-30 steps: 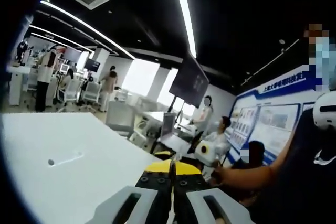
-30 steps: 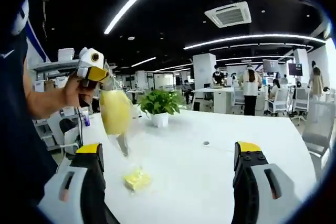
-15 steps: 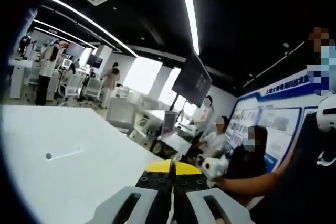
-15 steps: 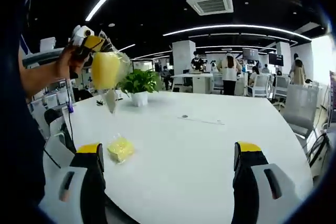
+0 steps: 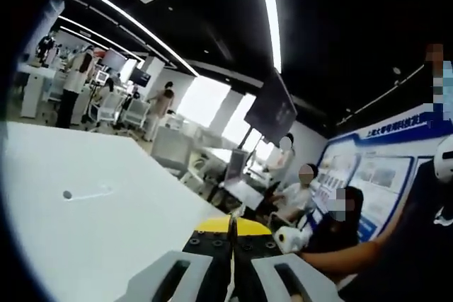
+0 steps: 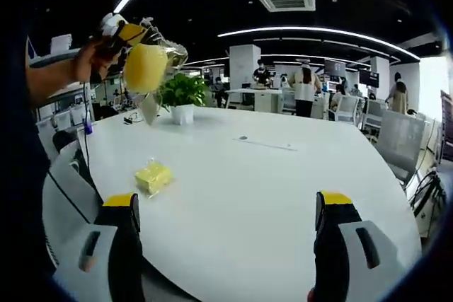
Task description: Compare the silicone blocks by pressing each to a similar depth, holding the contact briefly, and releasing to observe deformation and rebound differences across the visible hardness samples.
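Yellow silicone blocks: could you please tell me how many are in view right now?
2. One bagged block hangs above the white table, its bag pinched in the left gripper; another bagged block lies on the table. More may be hidden.

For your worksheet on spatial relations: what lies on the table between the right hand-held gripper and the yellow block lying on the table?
Nothing: in the right gripper view, bare white table runs from the open right hand-held gripper to the yellow block.
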Available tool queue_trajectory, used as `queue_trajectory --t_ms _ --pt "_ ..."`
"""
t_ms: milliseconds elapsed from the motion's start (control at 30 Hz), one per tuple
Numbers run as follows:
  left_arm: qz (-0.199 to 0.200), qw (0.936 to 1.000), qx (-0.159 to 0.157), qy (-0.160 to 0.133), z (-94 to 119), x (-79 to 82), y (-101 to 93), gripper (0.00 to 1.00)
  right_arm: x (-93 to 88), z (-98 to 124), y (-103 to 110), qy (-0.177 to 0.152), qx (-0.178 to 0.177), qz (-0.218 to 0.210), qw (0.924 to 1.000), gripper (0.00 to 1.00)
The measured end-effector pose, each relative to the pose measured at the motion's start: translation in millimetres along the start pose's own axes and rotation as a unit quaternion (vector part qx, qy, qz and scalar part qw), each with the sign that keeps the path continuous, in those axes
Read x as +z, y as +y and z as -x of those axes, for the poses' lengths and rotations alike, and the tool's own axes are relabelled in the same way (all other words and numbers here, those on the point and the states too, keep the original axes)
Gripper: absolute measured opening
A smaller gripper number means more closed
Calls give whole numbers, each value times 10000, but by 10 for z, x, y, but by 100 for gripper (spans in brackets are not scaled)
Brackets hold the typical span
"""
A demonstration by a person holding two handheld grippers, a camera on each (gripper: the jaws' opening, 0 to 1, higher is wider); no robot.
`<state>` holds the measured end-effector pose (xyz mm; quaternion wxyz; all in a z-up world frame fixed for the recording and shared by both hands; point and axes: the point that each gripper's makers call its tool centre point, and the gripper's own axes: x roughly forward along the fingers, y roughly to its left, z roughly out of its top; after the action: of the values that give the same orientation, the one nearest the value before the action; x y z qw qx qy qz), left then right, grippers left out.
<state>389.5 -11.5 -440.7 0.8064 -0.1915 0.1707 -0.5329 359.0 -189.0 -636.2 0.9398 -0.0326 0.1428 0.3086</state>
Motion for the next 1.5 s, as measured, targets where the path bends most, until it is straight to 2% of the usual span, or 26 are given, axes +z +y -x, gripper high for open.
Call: queue_trajectory --t_ms 233,367,567,967,1100,1267,1500 --pt "100 9999 86 -60 -11 -6 119 0 -13 -90 47 16 140 -7 9999 97" --pt "229 9995 184 -64 -45 -104 235 0 -45 -160 56 -48 132 -2 9999 97" --pt "545 9983 211 -82 -84 -229 347 0 -144 -227 55 65 114 -177 9998 97" --pt "986 9944 376 -64 -256 -548 598 0 -137 -258 10 47 52 -200 9998 97" --pt "1064 9935 405 34 -314 -731 678 0 -150 -251 20 52 40 -251 9997 97" --pt "1192 9915 282 437 -447 -1124 788 0 -194 -249 82 113 67 -244 9996 97" --pt "1408 9875 290 647 -561 -1450 867 0 -261 -236 151 203 117 -296 9993 97"
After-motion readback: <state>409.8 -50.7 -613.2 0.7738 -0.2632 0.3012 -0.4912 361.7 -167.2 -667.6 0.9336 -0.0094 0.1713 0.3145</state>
